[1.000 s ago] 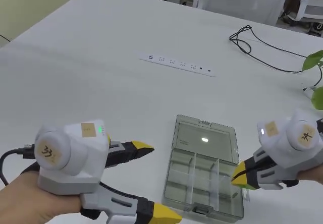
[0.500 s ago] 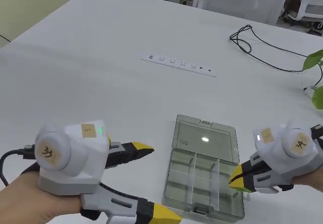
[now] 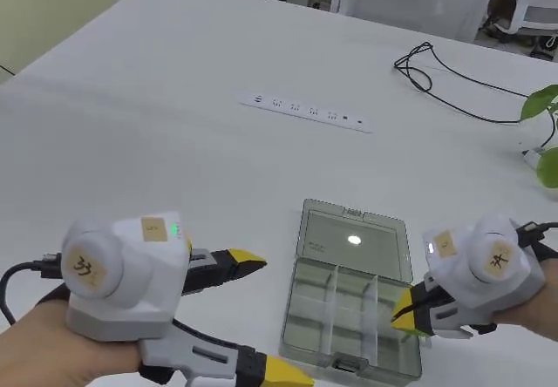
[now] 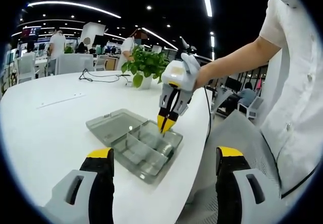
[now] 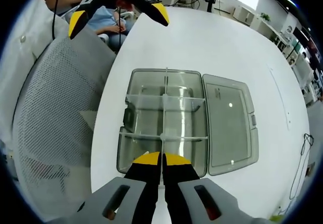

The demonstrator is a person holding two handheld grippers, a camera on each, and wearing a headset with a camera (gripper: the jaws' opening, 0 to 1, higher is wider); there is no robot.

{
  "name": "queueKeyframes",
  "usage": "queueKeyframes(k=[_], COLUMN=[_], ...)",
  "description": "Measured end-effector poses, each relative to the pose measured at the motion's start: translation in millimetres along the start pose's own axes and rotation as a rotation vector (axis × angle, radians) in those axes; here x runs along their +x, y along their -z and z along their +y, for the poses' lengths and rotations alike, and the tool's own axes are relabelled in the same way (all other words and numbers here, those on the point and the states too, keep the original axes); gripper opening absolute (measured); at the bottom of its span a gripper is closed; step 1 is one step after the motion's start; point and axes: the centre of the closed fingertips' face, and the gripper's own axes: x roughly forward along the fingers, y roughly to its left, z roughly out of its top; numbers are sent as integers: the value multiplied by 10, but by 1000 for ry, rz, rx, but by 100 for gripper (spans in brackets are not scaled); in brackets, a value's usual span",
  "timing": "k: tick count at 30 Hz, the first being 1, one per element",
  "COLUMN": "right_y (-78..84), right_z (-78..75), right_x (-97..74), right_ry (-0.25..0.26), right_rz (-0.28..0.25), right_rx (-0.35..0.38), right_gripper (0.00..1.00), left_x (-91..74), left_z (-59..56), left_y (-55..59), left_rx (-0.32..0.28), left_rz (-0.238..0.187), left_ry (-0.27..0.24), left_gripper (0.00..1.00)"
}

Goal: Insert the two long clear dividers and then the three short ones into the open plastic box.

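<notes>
The clear plastic box (image 3: 314,313) lies open at the table's near edge, its lid (image 3: 355,234) folded flat on the far side. Two long clear dividers and short cross pieces stand inside the box (image 5: 146,115). My right gripper (image 5: 161,157) is shut on a thin short clear divider (image 5: 162,146), held upright in the row of the box closest to it. In the head view the right gripper (image 3: 403,311) sits at the box's right wall. My left gripper (image 3: 266,315) hangs open to the left of the box, holding nothing, and faces the box (image 4: 126,146) and the right gripper (image 4: 164,125).
A white power strip (image 3: 305,112) lies mid-table. A black cable (image 3: 436,73) loops at the back right, beside a green plant (image 3: 545,134). The table's edge runs close behind the box, with a mesh chair (image 5: 55,108) past it.
My right gripper has come slightly down and left, closer over the box's right side. The left gripper has stayed where it was, open.
</notes>
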Motion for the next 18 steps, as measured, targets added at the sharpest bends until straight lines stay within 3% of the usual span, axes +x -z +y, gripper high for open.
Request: queueKeyframes(k=[18], right_y=[23], right_z=[4], right_x=[46], right_ry=[3], right_rz=[28], right_rx=[7], right_gripper=[2], left_x=[8], left_z=[0], left_y=[4], left_rx=[4], left_rz=[8], left_ry=[0], left_gripper=[84])
